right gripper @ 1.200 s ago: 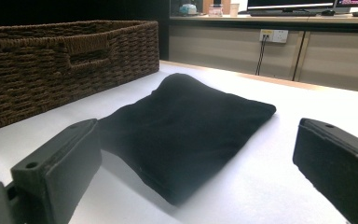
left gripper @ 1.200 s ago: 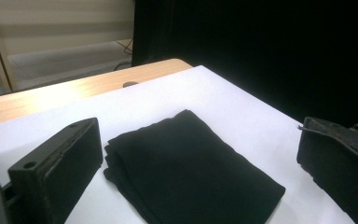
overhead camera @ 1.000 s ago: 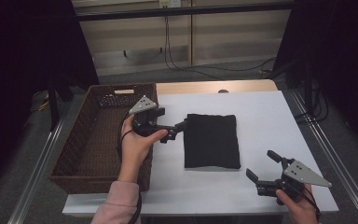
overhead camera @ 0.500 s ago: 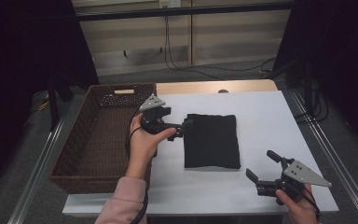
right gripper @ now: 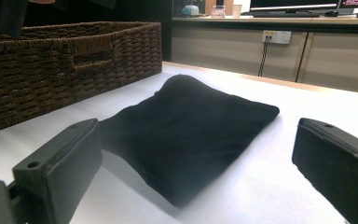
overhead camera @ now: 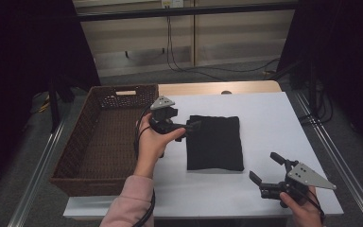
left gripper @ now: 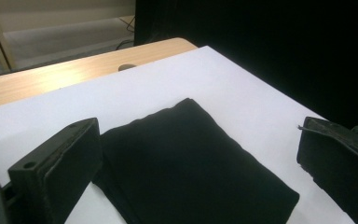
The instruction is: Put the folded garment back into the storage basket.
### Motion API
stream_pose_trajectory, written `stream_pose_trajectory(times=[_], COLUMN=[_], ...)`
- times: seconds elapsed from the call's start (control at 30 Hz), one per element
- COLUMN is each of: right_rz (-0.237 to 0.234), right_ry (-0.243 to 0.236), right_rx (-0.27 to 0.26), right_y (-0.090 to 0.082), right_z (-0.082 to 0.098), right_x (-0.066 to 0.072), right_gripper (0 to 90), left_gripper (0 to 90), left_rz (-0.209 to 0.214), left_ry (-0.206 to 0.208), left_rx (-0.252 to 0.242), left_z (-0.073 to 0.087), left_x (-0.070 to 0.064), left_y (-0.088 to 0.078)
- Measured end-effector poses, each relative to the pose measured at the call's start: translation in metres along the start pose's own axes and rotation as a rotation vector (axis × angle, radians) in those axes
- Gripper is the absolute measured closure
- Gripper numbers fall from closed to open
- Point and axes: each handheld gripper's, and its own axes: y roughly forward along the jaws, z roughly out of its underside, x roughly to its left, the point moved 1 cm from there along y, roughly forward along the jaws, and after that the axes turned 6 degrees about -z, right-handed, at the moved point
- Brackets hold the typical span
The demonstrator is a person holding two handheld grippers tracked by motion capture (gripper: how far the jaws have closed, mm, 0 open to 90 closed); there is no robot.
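Note:
A folded black cloth lies flat in the middle of the white table. My left gripper hovers at the cloth's left edge, pointing right, held by a hand in a pink sleeve. In the left gripper view its jaws stand wide apart, and the near end of the cloth lies between and ahead of them. The left gripper is open. My right gripper rests low near the table's front right, open, aimed at the cloth a short way off. Nothing is between the right gripper's jaws.
A brown wicker basket stands on the left of the table with nothing in it, its right wall just behind my left hand. In the right gripper view the basket rises beyond the cloth. Bare table lies right of the cloth.
My left gripper has moved right, from over the basket's right edge to the cloth's left edge. The right gripper and the cloth have stayed put.

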Motion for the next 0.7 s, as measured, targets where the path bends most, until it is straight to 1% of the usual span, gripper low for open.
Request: stream_pose_trajectory(times=[0.07, 0.17, 0.3, 0.33, 0.37, 0.4, 0.47, 0.53, 0.57, 0.63, 0.7], right_rz=[-0.001, -0.002, -0.002, -0.001, -0.002, -0.001, -0.002, -0.002, -0.002, -0.002, -0.002], right_ry=[-0.001, -0.001, 0.0, 0.0, -0.001, 0.0, 0.0, 0.002, 0.002, 0.003, 0.004], right_rx=[-0.001, -0.001, -0.001, -0.001, -0.001, -0.001, -0.001, -0.003, -0.003, -0.003, -0.003], right_y=[0.0, 0.0, 0.0, 0.0, 0.0, 0.0, 0.0, 0.0, 0.0, 0.0, 0.0], right_z=[0.0, 0.0, 0.0, 0.0, 0.0, 0.0, 0.0, 0.0, 0.0, 0.0, 0.0], right_x=[0.0, 0.0, 0.0, 0.0, 0.0, 0.0, 0.0, 0.0, 0.0, 0.0, 0.0], right_gripper=[1.3, 1.5, 1.5, 1.5, 1.5, 1.5, 1.5, 1.5, 1.5, 1.5, 1.5], left_gripper=[0.1, 0.1, 0.1, 0.1, 0.1, 0.1, 0.1, 0.1, 0.1, 0.1, 0.1], left_rz=[-0.005, -0.006, -0.011, -0.017, -0.008, -0.009, -0.015, -0.008, -0.008, -0.014, -0.009], left_ry=[-0.008, -0.011, -0.006, -0.01, -0.013, -0.006, -0.019, -0.026, -0.026, -0.012, -0.024], left_rx=[0.005, -0.002, 0.012, 0.026, 0.03, 0.031, 0.031, 0.038, 0.038, 0.044, 0.046], left_z=[0.0, 0.0, -0.002, -0.002, -0.002, -0.002, -0.003, -0.003, -0.003, -0.002, -0.001], left_x=[0.0, 0.0, 0.0, -0.001, -0.001, 0.0, 0.0, -0.001, -0.001, 0.0, -0.001], left_y=[0.002, 0.004, 0.009, 0.011, 0.012, 0.013, 0.016, 0.018, 0.018, 0.022, 0.024])
